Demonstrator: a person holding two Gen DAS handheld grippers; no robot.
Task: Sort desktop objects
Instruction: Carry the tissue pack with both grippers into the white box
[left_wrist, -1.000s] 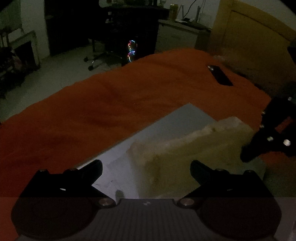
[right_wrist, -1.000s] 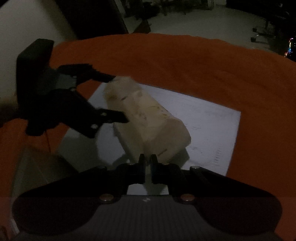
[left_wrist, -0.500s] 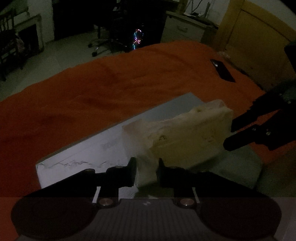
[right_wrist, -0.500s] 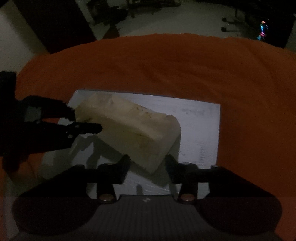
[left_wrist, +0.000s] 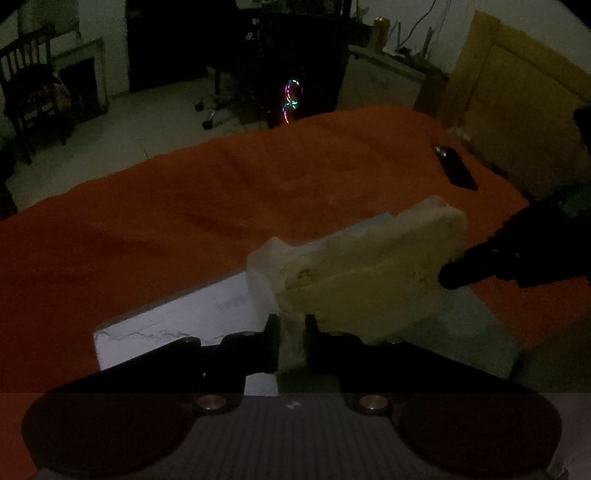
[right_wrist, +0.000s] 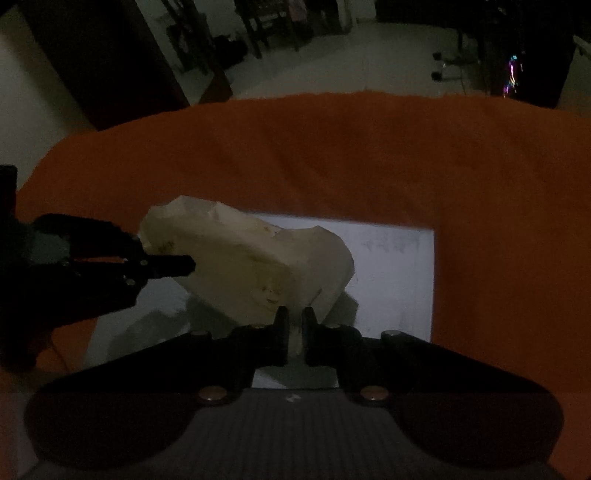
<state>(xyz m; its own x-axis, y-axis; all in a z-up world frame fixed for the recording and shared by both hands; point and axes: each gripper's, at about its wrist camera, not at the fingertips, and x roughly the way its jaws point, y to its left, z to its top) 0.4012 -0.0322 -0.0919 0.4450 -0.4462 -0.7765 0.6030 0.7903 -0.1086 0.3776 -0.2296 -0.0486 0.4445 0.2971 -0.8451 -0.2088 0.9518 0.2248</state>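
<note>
Left wrist view shows the left gripper (left_wrist: 291, 343) pinching the near end of a pale, cream-coloured packet (left_wrist: 369, 277), its two dark fingers pressed in on a thin fold of the wrapping. The packet is tilted, its far end raised toward the right, and it sits over a white sheet of paper (left_wrist: 177, 325) that lies flat on an orange cloth (left_wrist: 184, 221). From the right edge the right gripper (left_wrist: 454, 275) reaches in, its tips together at the packet's far end (the dim light hides just how they bite). Farther back on the cloth, well apart from the packet, lies a dark flat object (left_wrist: 456, 168) that I cannot tell further in the gloom.

From the right wrist camera, the same packet (right_wrist: 251, 262) appears lumpy and crumpled, held over the sheet of paper (right_wrist: 391, 277) with its shadow falling on the white surface below. The right gripper (right_wrist: 294, 332) has its fingers pressed nearly together on a thin edge of the packet's near end. The left gripper (right_wrist: 184, 264) comes in from the left side, its tips closed against the packet's other end. So each end of the packet is pinched by one tong. The orange cloth (right_wrist: 406, 155) surrounds the paper on all visible sides. Beyond the cloth, a dark room with a pale floor (right_wrist: 332, 55) shows.
</note>
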